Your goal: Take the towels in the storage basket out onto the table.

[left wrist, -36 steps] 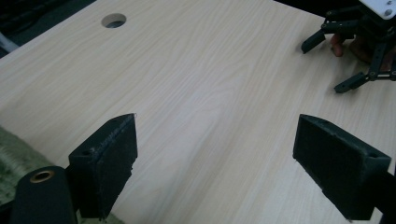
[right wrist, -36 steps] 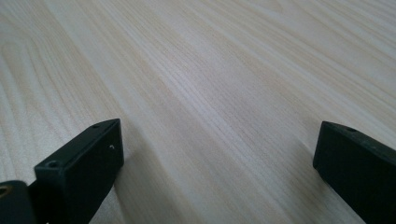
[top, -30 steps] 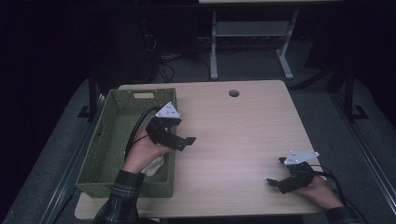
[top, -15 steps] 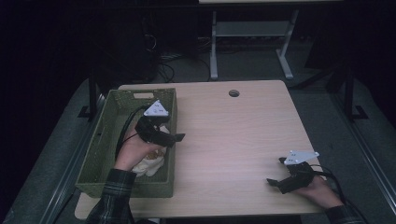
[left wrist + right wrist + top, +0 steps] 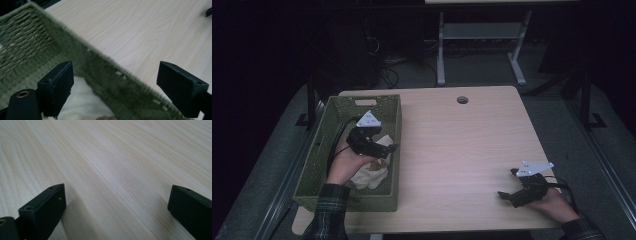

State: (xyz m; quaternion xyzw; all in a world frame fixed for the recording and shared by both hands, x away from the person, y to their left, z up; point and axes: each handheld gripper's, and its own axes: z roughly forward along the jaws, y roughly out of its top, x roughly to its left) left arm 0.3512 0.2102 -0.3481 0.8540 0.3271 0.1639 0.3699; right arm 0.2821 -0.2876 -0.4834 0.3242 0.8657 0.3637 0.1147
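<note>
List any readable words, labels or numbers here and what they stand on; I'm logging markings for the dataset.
None can be read.
Grey plate on the left tool: small dark marks, too small to read.
Green basket, cream cloth, table, right tool: no text visible.

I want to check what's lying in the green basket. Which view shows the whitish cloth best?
The high view: the whitish cloth lies whole inside the green basket, just below the left tool. The left gripper view gives a blurred white patch between open jaws. The right gripper view looks along bare table.
</note>
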